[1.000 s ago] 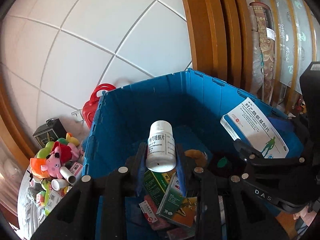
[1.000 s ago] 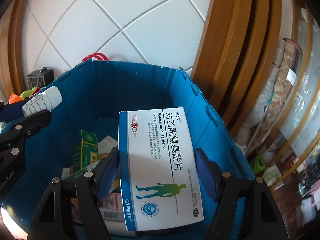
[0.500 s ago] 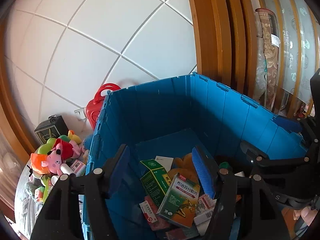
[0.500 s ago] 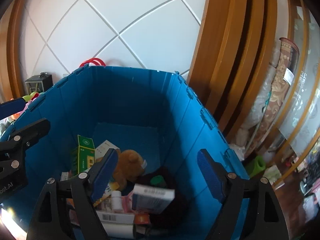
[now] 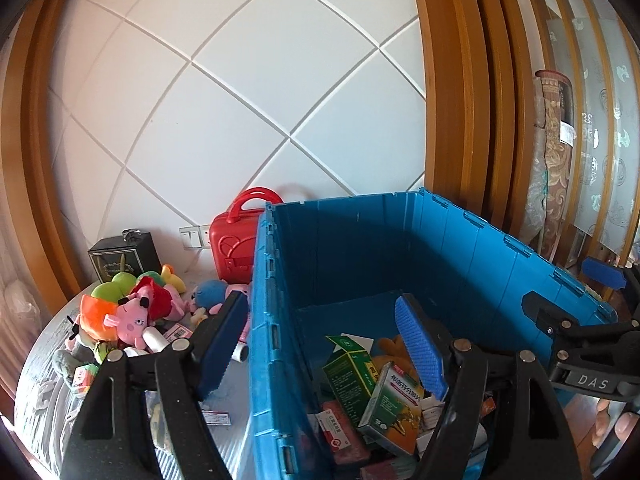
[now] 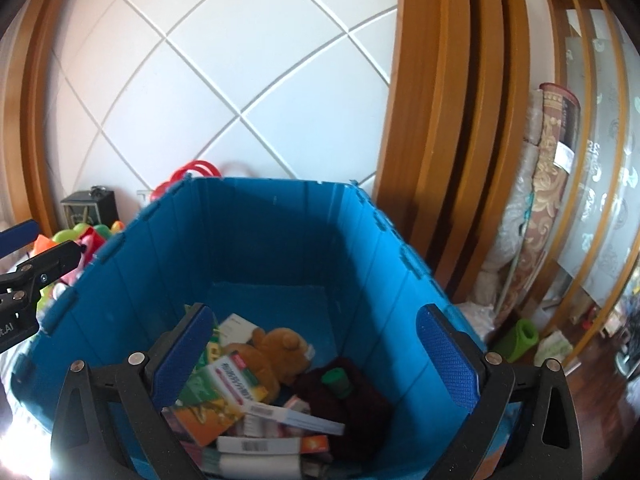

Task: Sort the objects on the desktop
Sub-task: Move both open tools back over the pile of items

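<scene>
A blue plastic crate fills both views. Inside it lie several medicine boxes, a brown plush bear and a dark cloth with a green cap. A flat white box with a barcode lies on top of the pile. My left gripper hangs astride the crate's left wall, its jaws opening with nothing between them. My right gripper hovers over the crate's inside, its jaws opening wide and empty.
Left of the crate, plush toys and small bottles and boxes lie heaped on a grey tabletop. A red case and a black box stand against the tiled wall. Wooden frames and rolled rugs stand at the right.
The left gripper let go of a white bottle and the right let go of a blue-and-white tablet box; both fell into the crate. Both jaws opened, and the left gripper shifted left over the crate wall.
</scene>
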The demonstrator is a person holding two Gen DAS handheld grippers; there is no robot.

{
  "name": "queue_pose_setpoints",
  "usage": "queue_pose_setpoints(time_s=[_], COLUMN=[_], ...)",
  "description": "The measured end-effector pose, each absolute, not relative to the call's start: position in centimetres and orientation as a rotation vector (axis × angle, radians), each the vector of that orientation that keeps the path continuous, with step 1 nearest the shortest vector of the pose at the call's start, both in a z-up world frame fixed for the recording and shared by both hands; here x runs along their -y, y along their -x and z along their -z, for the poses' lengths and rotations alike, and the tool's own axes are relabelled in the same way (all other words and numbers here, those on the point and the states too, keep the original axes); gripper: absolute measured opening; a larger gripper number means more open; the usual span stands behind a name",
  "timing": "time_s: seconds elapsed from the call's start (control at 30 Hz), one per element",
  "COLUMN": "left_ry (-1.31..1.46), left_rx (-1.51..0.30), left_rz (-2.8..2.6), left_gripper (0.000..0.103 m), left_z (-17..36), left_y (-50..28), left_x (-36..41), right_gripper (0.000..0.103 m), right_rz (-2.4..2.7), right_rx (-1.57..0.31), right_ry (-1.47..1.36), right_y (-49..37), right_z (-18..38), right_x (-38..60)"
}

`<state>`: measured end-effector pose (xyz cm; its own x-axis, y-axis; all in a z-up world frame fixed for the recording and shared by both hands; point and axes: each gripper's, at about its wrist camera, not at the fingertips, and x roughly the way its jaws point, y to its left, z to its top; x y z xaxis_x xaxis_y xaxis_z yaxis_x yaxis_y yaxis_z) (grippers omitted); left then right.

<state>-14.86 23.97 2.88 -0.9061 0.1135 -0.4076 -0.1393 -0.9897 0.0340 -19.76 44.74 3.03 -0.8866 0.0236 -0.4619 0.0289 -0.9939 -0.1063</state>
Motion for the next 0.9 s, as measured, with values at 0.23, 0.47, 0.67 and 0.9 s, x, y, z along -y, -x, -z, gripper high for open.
queue_pose_setpoints(time_s=[0.23, 0.47, 0.67, 0.9], left_ry=[0.565, 0.599, 0.707, 0.912], left_rx=[-0.044, 0.01, -0.028, -0.014], left_rz=[-3.018, -3.081, -3.122, -3.115], left_gripper=[0.076, 0.076, 0.076, 0.076], left_z=[-2.9, -1.8, 0.6, 5.1], left_y=[13.4, 12.5, 12.0, 12.8], left_x=[-17.0, -6.9, 2.8, 11.5], right_gripper=[0.103, 0.103, 0.103, 0.103], right_rz=[2.978, 2.897, 2.832, 2.763], right_rx=[-0.179, -0.189, -0.209, -0.158], right_ry=[-0.637, -0.523, -0.524, -0.767], right_y=[18.4, 16.7, 16.1, 18.0], right_z=[-4.3, -5.7, -5.1, -0.4], right_x=[-38.2, -28.5, -18.5, -10.7])
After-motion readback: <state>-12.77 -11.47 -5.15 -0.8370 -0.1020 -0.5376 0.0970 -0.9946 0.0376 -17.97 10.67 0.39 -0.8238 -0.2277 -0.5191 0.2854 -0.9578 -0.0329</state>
